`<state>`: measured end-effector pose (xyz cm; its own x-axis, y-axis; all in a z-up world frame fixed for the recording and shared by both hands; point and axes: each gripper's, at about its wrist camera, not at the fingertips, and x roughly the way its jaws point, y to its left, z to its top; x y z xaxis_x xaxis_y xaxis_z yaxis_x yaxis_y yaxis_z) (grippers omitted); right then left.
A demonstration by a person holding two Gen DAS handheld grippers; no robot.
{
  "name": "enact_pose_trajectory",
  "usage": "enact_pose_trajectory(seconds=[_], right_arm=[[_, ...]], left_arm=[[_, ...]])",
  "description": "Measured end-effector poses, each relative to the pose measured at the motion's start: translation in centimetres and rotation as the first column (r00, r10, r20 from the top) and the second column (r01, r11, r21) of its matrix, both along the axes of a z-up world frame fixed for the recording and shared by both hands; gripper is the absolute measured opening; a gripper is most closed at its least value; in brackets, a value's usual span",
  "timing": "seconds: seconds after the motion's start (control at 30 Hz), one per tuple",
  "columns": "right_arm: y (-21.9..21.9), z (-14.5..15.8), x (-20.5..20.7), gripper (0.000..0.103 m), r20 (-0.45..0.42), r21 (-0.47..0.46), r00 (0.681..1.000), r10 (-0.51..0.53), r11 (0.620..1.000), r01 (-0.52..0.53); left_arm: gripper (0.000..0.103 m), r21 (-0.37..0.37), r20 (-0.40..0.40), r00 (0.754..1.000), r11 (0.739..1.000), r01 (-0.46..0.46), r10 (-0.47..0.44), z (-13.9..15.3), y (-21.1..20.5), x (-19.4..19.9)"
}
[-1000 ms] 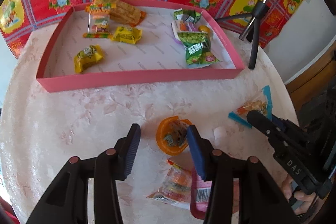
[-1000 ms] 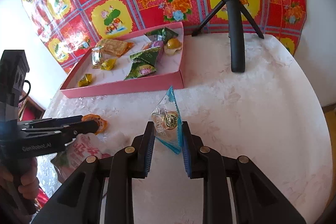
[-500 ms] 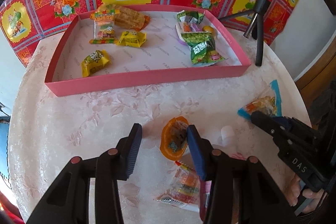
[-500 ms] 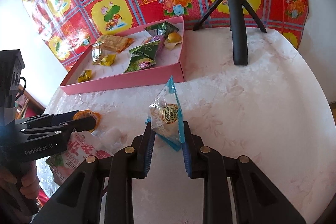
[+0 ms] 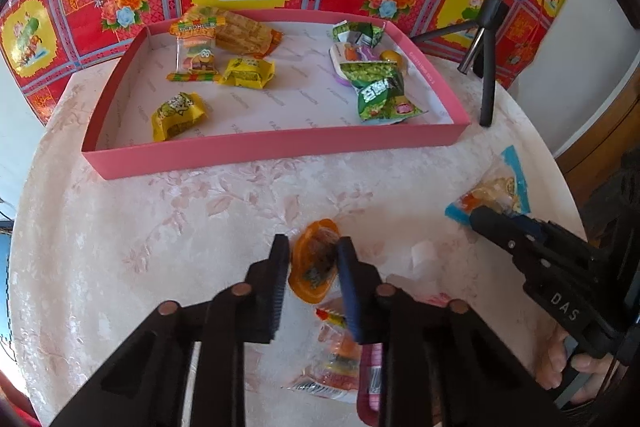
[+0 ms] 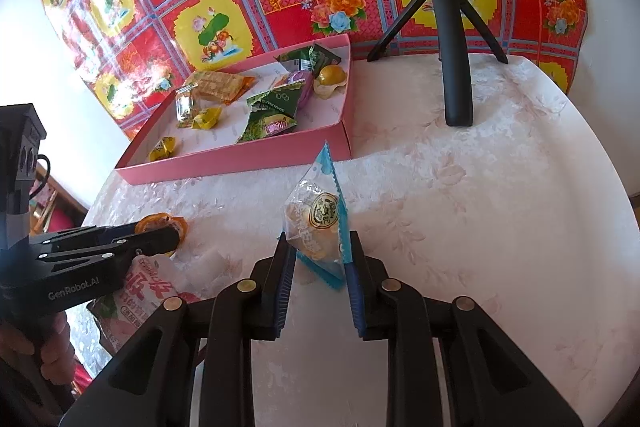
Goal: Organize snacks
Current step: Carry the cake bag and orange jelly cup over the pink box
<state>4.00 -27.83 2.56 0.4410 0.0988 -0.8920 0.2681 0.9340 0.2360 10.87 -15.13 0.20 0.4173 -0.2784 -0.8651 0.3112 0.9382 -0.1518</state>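
An orange jelly cup (image 5: 316, 233) stands on edge between the pads of my left gripper (image 5: 313, 247), whose jaws are closing and press on both of its sides. In the right wrist view the same cup (image 6: 162, 221) shows behind the left gripper's tip (image 6: 172, 237). My right gripper (image 6: 320, 239) is shut on a clear, blue-edged pastry packet (image 6: 316, 215), held upright just above the cloth. In the left wrist view that packet (image 5: 496, 189) sticks out past the right gripper (image 5: 480, 217). The pink tray (image 5: 272, 151) beyond holds several wrapped snacks.
Loose snack packets (image 5: 336, 367) lie under my left gripper, among them a pink-and-white bag (image 6: 148, 291). A black tripod (image 6: 456, 67) stands on the table right of the tray (image 6: 240, 163). A red patterned cloth hangs behind. A hand grips each tool.
The left gripper's jaws came together on the orange jelly cup, which now stands tilted on edge between the pads. The right gripper keeps its packet in the same place.
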Motion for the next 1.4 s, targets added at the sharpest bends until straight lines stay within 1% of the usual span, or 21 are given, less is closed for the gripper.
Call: enact_pose_trajectory(seconds=[0.17, 0.4, 0.7, 0.8, 0.87, 1.13, 1.4], right_arm=[[0.0, 0.1, -0.1, 0.023, 0.008, 0.002, 1.000, -0.004, 1.000, 0.004], [0.4, 0.7, 0.0, 0.022, 0.027, -0.008, 1.000, -0.003, 1.000, 0.003], [1.6, 1.8, 0.6, 0.021, 0.046, -0.014, 0.999, 0.028, 1.000, -0.027], [2.1, 2.2, 0.8, 0.021, 0.051, -0.013, 0.998, 0.044, 0.999, -0.043], [2.5, 2.4, 1.2, 0.021, 0.054, -0.009, 0.997, 0.056, 0.998, -0.056], [3.4, 2.9, 3.7, 0.021, 0.066, -0.010, 0.992, 0.106, 0.994, -0.106], [3.8, 3.1, 6.5, 0.021, 0.083, -0.009, 0.988, 0.130, 0.992, -0.129]], left_arm=[[0.021, -0.024, -0.007, 1.000, 1.000, -0.011, 0.011, 0.1, 0.4, -0.1], [0.021, -0.053, -0.005, 0.999, 0.997, -0.052, 0.052, 0.6, 1.5, 0.0], [0.021, -0.084, 0.041, 0.994, 0.992, -0.097, 0.100, 2.5, 3.4, 0.3], [0.021, -0.075, 0.071, 0.992, 0.992, -0.101, 0.106, 3.2, 3.7, 0.5], [0.021, -0.070, 0.090, 0.990, 0.992, -0.102, 0.108, 3.6, 3.8, 0.8], [0.021, -0.075, 0.121, 0.986, 0.992, -0.103, 0.111, 4.6, 3.8, 2.5], [0.021, -0.068, 0.159, 0.982, 0.994, -0.091, 0.101, 5.4, 3.0, 4.7]])
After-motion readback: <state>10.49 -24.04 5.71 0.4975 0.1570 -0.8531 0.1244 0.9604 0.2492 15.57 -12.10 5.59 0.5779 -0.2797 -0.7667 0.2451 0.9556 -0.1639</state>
